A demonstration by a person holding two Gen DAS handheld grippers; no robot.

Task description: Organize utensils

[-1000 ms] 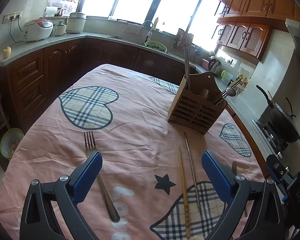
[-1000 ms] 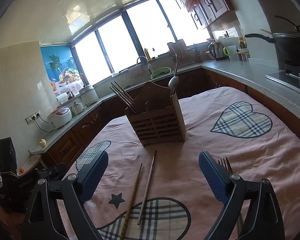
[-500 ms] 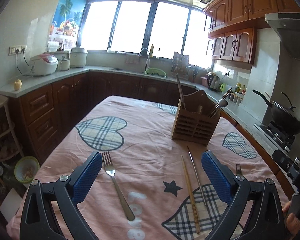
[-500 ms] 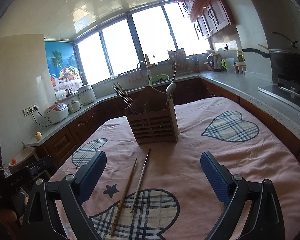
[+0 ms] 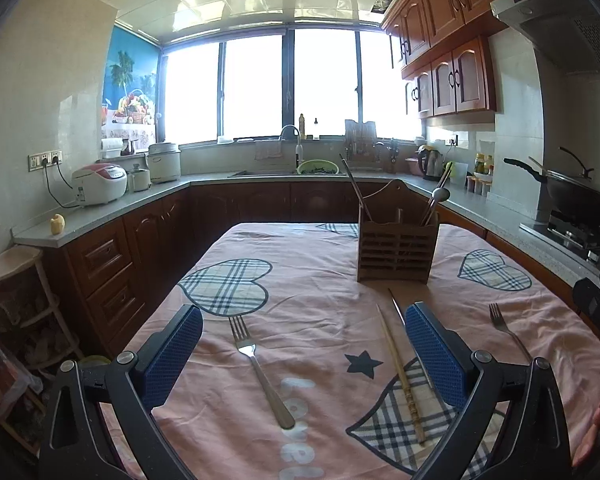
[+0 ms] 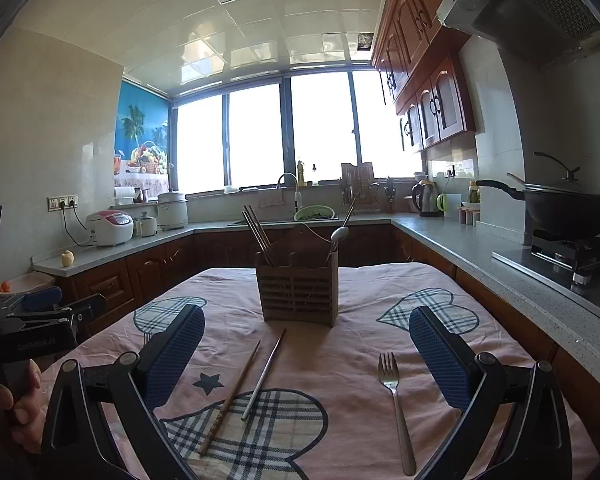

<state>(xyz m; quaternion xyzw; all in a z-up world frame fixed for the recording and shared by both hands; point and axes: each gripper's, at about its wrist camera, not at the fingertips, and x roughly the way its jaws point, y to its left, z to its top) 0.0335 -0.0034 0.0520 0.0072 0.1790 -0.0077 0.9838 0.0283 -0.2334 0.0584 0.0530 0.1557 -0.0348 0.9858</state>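
Forks lie flat — both grippers (left, right) hover level, spread wide.

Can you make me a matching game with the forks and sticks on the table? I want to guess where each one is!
Things:
1. wooden chopstick
2. spoon
3. fork
4. wok

Places:
A. standing in the wooden holder
B. on the stove
C. lying on the cloth beside a metal chopstick
D. lying alone on the cloth between the right gripper fingers

Pairs: 1-C, 2-A, 3-D, 4-B
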